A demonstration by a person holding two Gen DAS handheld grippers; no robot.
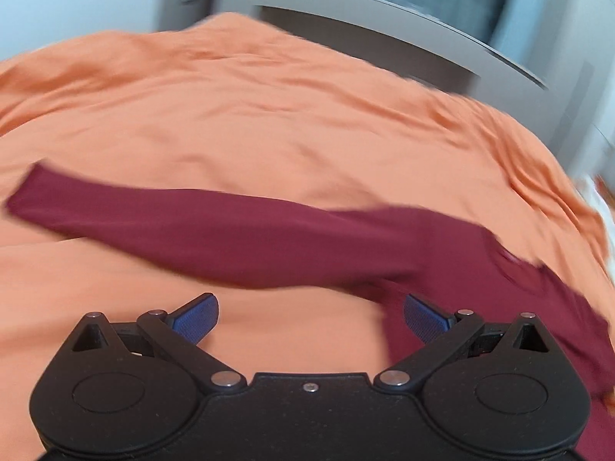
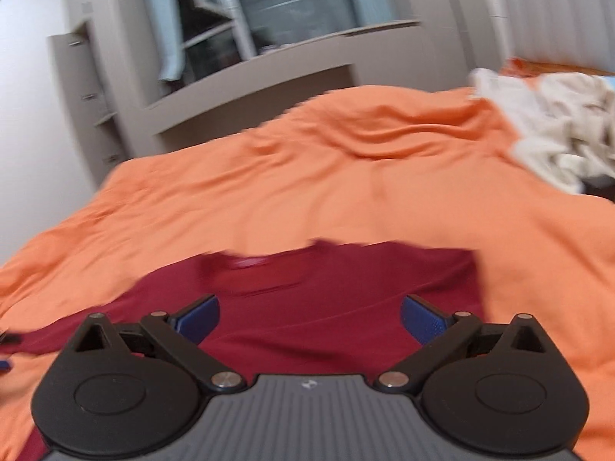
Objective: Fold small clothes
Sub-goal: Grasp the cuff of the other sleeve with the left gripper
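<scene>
A dark red long-sleeved top lies on the orange bedsheet. In the left wrist view its sleeve stretches out to the left and its body runs off to the lower right. My left gripper is open and empty, just in front of the sleeve, with its right finger over the cloth. In the right wrist view the top's body lies flat with the neckline at the far side. My right gripper is open and empty, low over the top's body.
A heap of pale crumpled clothes lies at the far right of the bed. Grey shelving and a window stand beyond the bed's far edge. Both views are motion-blurred.
</scene>
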